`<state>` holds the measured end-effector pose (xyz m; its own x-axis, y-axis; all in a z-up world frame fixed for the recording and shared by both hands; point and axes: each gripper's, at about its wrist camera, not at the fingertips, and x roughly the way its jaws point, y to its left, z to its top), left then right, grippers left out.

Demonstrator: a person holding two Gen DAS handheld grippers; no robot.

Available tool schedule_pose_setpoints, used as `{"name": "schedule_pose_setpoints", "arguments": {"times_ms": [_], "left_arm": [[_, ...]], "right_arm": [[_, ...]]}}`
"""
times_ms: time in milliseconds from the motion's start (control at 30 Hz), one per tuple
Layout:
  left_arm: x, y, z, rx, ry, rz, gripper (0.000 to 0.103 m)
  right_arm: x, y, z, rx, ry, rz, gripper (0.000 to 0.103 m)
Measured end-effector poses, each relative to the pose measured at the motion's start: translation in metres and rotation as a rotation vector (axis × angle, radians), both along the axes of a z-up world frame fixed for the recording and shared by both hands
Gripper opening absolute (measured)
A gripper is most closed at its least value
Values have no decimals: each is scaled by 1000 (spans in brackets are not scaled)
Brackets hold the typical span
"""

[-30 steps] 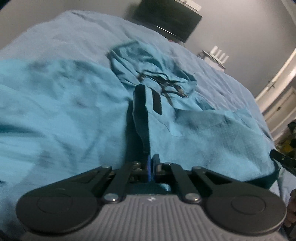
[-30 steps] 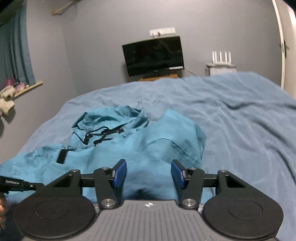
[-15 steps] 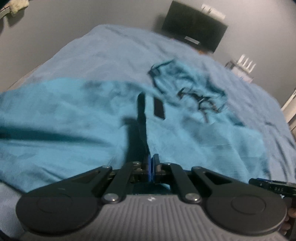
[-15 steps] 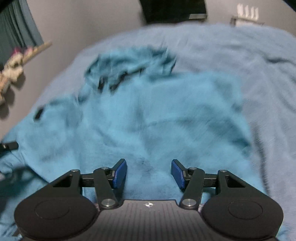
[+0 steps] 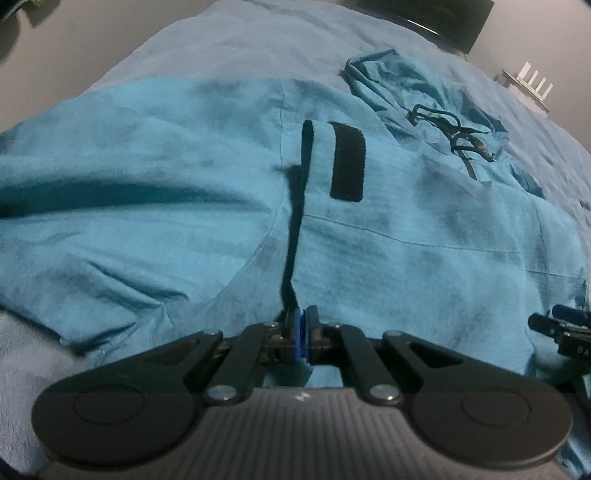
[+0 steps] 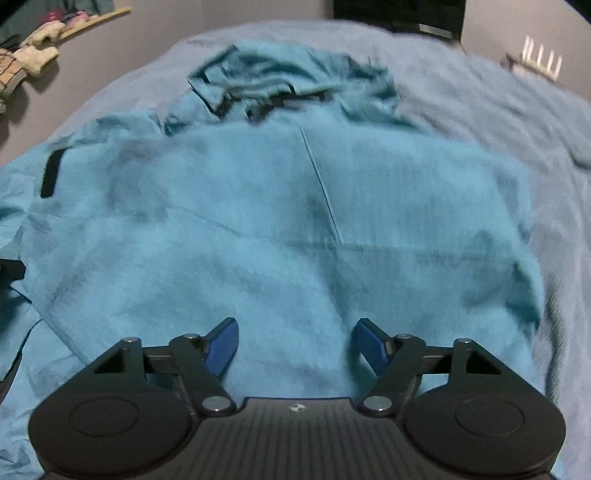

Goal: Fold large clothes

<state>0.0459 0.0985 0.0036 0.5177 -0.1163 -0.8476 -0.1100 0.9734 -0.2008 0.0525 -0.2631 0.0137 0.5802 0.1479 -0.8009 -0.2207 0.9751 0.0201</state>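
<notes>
1. Two grippers hang over one teal hooded jacket spread across a blue bedspread; the hood and its black drawcords lie at the far end, toward a dark monitor.
2. The left gripper has its blue pads pressed together on a dark edge strip of the jacket, which runs away from the jaws past a black tab.
3. The right gripper stands over the jacket's lower body, jaws fairly wide and just been opening, with only flat cloth below and nothing pinched between the blue pads.
4. A white router sits at the far right.
</notes>
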Motion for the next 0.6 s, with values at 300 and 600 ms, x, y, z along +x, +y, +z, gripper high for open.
{"name": "schedule_pose_setpoints", "arguments": {"times_ms": [300,600], "left_arm": [[-1,-2,3,6,-2,11,0],[1,-3,-5,24,15,11,9]], "right_arm": [[-6,29,38,112,-68,91,72],[-4,68,-14,44,41,144,73]]}}
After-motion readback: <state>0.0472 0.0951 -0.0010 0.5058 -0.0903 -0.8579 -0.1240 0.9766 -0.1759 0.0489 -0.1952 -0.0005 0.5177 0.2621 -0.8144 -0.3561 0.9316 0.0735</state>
